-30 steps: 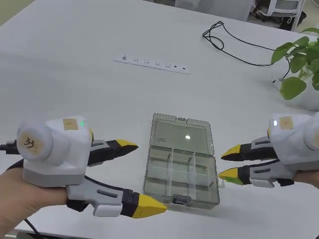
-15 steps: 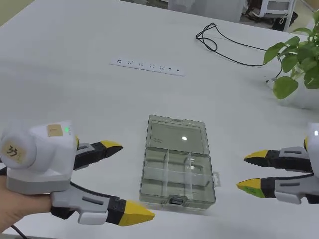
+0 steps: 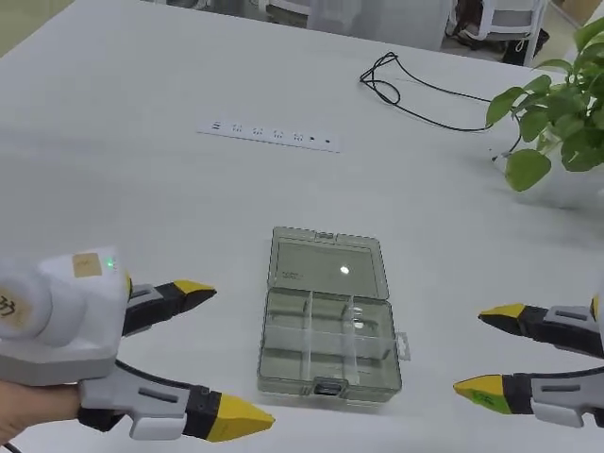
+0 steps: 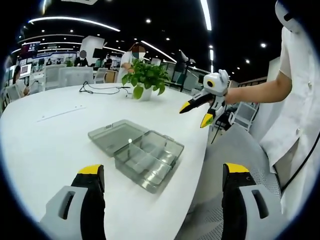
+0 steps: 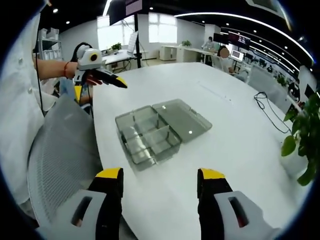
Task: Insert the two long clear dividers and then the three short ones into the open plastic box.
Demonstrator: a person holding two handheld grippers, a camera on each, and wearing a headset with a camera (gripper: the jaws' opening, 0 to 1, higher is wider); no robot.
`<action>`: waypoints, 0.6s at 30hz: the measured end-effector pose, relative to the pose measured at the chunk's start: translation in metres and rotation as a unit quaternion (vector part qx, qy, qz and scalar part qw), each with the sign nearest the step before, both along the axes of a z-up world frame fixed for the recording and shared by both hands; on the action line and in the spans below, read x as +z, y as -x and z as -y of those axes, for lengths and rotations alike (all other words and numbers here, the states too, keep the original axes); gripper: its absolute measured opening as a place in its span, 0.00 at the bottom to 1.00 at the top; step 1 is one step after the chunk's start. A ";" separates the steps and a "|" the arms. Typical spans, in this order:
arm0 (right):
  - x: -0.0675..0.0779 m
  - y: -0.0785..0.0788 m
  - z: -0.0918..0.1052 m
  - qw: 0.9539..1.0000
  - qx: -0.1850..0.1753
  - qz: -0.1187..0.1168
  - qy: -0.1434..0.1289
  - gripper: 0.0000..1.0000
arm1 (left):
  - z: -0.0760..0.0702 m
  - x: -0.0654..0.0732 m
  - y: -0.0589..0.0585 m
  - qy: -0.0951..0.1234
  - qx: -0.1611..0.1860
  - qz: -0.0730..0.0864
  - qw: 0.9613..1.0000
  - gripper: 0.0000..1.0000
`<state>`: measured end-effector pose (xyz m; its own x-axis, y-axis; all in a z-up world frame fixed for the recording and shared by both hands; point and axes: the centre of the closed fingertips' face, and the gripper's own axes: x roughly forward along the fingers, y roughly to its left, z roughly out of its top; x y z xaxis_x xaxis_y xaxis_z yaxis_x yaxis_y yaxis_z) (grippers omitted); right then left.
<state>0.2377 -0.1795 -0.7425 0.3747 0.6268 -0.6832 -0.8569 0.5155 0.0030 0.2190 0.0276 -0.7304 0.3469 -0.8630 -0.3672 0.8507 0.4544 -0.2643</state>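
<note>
The box (image 3: 327, 268) is set near the counter's (image 3: 113, 189) near edge (dividers (image 3: 351, 332) inside); the power strip (image 3: 272, 135) is laid behind it.

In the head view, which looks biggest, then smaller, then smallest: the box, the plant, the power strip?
1. Plastic box.
2. Plant, nearly as big, but cut off at the edge and farther away, so unsure.
3. Power strip, long but thin.

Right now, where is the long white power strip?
In the head view, the long white power strip lies flat on the white table, beyond the open clear plastic box and left of the looped black cable.
</note>
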 end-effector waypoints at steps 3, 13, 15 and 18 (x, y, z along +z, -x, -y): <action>-0.003 0.002 0.002 1.000 -0.006 -0.005 -0.003 0.65 | -0.001 -0.003 0.000 -0.006 -0.001 -0.001 1.000 1.00; -0.006 0.005 0.002 1.000 -0.013 -0.010 -0.015 0.72 | -0.002 -0.004 -0.001 -0.010 -0.001 -0.001 1.000 1.00; -0.007 0.006 0.003 1.000 -0.012 -0.011 -0.012 0.73 | -0.002 -0.003 -0.001 -0.010 -0.002 0.000 1.000 1.00; -0.007 0.006 0.003 1.000 -0.012 -0.011 -0.013 0.74 | -0.002 -0.004 -0.001 -0.010 -0.001 -0.002 1.000 1.00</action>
<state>0.2316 -0.1827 -0.7499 0.3743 0.6350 -0.6758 -0.8440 0.5351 0.0353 0.2202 0.0298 -0.7348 0.3439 -0.8562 -0.3857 0.8508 0.4579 -0.2579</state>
